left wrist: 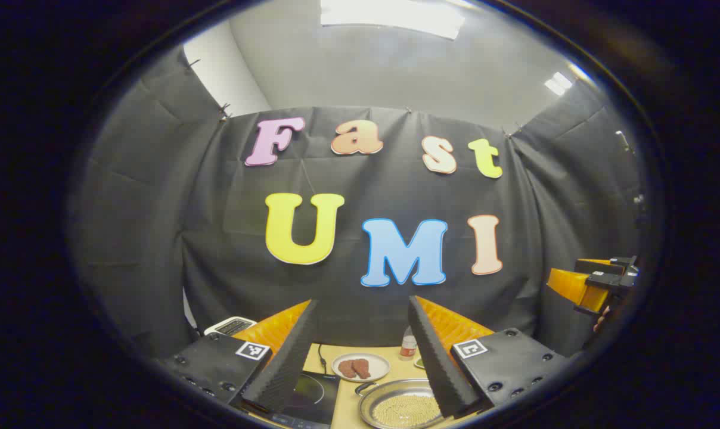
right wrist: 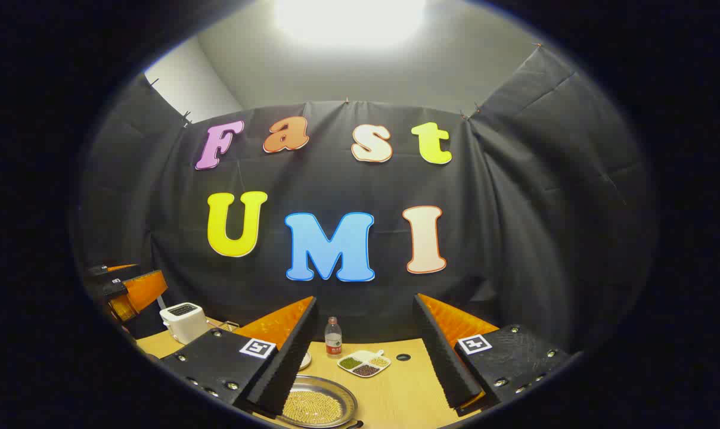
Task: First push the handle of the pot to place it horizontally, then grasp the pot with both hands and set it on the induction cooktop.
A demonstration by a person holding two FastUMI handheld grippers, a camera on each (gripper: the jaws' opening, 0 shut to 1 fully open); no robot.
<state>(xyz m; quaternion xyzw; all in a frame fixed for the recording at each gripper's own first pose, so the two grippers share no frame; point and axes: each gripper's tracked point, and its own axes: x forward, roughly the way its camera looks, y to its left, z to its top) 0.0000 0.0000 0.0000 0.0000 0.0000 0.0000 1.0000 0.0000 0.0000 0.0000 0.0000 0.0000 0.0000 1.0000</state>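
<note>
The pot is a shallow metal pan holding yellowish beans, low on the wooden table, with a small loop handle on its left rim. Left of it lies the black induction cooktop. My left gripper is open, held above the table and apart from the pot, nothing between its fingers. In the right gripper view the pot lies below the left finger. My right gripper is also open and empty, above the table. Each view catches the other gripper's orange body at its edge: the right gripper and the left gripper.
A plate of brown meat pieces and a small bottle stand behind the pot. A white toaster sits at the back left, and a divided dish of beans near the bottle. The table has a small cable hole.
</note>
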